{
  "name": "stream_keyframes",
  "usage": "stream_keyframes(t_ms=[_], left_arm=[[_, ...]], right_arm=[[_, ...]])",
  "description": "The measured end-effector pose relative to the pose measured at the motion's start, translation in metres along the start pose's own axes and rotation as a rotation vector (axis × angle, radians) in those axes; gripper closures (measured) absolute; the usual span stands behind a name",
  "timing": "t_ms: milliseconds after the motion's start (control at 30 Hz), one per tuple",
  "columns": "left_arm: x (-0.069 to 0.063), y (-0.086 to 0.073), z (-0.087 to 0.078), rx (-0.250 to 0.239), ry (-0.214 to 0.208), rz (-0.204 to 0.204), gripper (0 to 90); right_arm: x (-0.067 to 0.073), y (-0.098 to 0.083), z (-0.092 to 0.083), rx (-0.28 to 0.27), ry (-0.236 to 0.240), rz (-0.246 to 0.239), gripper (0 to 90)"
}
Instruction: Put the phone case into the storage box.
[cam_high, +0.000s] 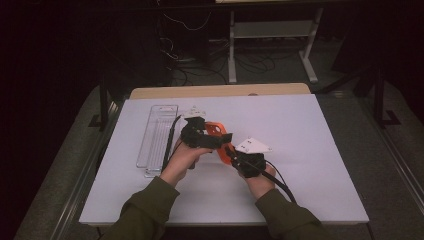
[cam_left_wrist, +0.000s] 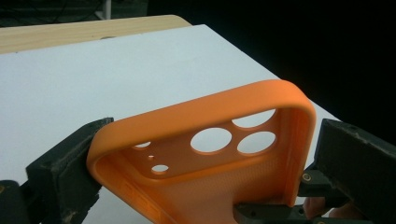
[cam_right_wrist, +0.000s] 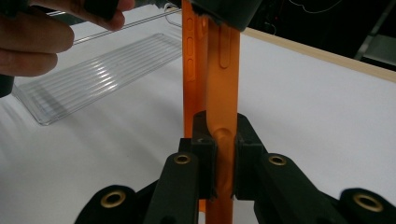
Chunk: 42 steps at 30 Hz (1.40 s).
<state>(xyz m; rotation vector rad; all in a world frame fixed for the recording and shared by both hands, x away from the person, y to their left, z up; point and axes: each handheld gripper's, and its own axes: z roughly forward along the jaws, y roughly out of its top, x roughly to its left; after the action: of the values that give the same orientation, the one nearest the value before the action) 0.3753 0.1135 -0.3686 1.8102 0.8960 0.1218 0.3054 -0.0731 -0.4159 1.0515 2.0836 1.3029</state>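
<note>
An orange phone case (cam_high: 219, 136) with round camera holes is held above the white table between both grippers. My left gripper (cam_high: 202, 134) spans the case's width. In the left gripper view its fingers (cam_left_wrist: 60, 172) press on the two long sides of the case (cam_left_wrist: 205, 182), so it is shut on it. My right gripper (cam_high: 233, 154) comes in from the near right. In the right gripper view the right gripper (cam_right_wrist: 223, 140) pinches the case's thin side wall (cam_right_wrist: 223, 84), which stands upright edge-on. The right gripper's jaws (cam_left_wrist: 280, 212) also reach in at the case's lower edge.
A clear ribbed plastic tray (cam_high: 157, 137) lies to the left of the grippers, long side running away from me, seen too as the tray (cam_right_wrist: 93, 79). The white table top (cam_high: 300, 130) has a wooden strip along its far edge. Cables and a stand sit on the dark floor beyond.
</note>
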Motion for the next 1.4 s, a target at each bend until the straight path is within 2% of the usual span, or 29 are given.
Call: stream_keyframes(t_ms=[167, 300, 567, 833, 1033, 1200, 1267, 1400], left_arm=[[-0.0001, -0.0002, -0.0003, -0.005, -0.003, -0.017, 0.0], [0.0002, -0.0002, -0.0003, -0.001, -0.002, -0.009, 0.0], [0.0005, -0.0004, -0.0018, -0.019, 0.012, -0.017, 5.8], [0.0013, 0.0002, -0.0051, -0.032, 0.011, -0.023, 11.6], [0.0009, 0.0001, -0.005, -0.035, 0.011, -0.023, 12.2], [0.0006, 0.0006, -0.0058, -0.043, 0.009, -0.004, 12.7], [0.0002, 0.0012, -0.0066, -0.041, 0.015, 0.026, 13.2], [-0.0011, 0.0014, -0.0068, -0.045, 0.015, 0.041, 13.9]], right_arm=[[0.0004, -0.0006, 0.0008, 0.001, 0.0, -0.012, 80.5], [0.0014, -0.0009, 0.0013, 0.007, 0.002, -0.013, 80.5], [0.0017, -0.0012, 0.0018, 0.012, 0.007, -0.012, 80.4], [0.0028, -0.0013, 0.0017, 0.015, 0.01, -0.03, 80.3], [0.0026, -0.0015, 0.0018, 0.017, 0.012, -0.028, 80.2], [0.0023, -0.0011, 0.0016, 0.013, 0.013, -0.032, 79.9], [0.0021, -0.001, 0.0013, 0.015, 0.015, -0.029, 79.6], [0.0017, -0.0008, 0.0016, 0.014, 0.014, -0.026, 78.7]])
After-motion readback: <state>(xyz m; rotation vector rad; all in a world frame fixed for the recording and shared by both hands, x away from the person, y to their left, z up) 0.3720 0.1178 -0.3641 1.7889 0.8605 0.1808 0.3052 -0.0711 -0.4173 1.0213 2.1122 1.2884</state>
